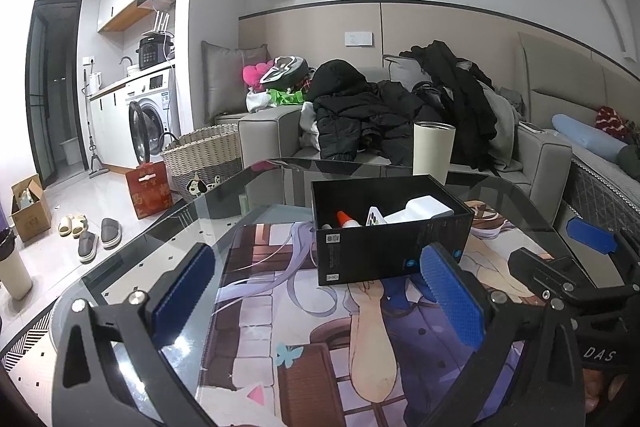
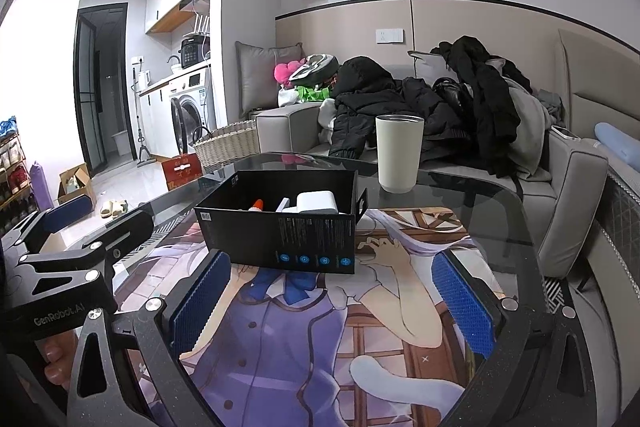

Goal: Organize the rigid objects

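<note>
Left gripper (image 1: pixel 316 297): I see both blue-padded fingers spread wide over the glass tabletop (image 1: pixel 132 263), nothing between them. Its black frame also shows at the left edge of the right wrist view.

Right gripper (image 2: pixel 330 301): I see its jaws equally wide apart and empty, above the printed mat (image 2: pixel 288 339).

Black box (image 1: pixel 394 247): open-topped and upright, it stands on the mat toward the far half of the tabletop. In the left wrist view it lies just past the right-hand pad (image 1: pixel 450 293); in the right wrist view it sits just beyond the fingertips, nearer the left-hand pad (image 2: pixel 198 301). Neither gripper touches it, as far as I can tell.

Box contents: I note an orange-tipped tube (image 1: pixel 347 219) at the left, a white block-shaped item (image 1: pixel 422 209) toward the right, and a small white piece with dark dots (image 1: pixel 374 217) between them. I cannot identify them further.

Cream tumbler (image 2: pixel 399 153): upright near the far edge of the tabletop, behind the box and to its right, well apart from both grippers.

Surroundings: a grey sofa (image 1: pixel 544 155) heaped with dark clothing (image 1: pixel 400 107) stands past the far edge; a wicker basket (image 1: pixel 204 151) and a washing machine (image 1: pixel 150 119) stand to the left.
</note>
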The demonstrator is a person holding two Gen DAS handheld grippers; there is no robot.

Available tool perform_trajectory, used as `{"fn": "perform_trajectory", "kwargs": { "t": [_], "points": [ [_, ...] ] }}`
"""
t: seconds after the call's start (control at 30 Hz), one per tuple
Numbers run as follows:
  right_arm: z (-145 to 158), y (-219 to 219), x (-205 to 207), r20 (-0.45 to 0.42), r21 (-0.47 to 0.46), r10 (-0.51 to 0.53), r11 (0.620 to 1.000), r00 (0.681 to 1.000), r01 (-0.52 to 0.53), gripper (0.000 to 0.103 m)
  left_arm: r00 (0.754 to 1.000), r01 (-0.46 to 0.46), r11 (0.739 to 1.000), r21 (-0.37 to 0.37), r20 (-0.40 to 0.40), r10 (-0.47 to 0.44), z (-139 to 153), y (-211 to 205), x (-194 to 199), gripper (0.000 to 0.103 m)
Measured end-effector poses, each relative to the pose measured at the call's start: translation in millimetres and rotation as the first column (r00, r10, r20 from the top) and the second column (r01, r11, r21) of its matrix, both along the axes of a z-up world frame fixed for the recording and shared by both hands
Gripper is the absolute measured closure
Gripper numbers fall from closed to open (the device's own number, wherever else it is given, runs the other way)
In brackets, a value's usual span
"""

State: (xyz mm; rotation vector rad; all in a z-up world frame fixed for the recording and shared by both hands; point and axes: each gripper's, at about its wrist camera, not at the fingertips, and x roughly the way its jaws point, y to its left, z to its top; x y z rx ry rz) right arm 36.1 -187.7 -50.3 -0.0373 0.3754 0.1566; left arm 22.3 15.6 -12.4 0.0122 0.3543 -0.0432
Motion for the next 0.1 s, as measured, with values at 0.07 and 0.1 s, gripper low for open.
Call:
{"fn": "perform_trajectory", "kwargs": {
  "t": [0.07, 0.1],
  "points": [
    [-1.0, 0.7, -0.2, -0.001, 0.002, 0.000, 1.000, 1.000, 0.000, 0.001, 1.000, -0.010, 1.000, 0.012, 0.007, 0.010, 1.1, -1.5, -0.6, 0.000],
    [-0.8, 0.7, 0.0, -0.001, -0.001, 0.001, 1.000, 1.000, -0.001, 0.001, 1.000, -0.010, 1.000, 0.010, 0.010, 0.010, 1.7, -1.4, -1.3, 0.000]
  ]
}}
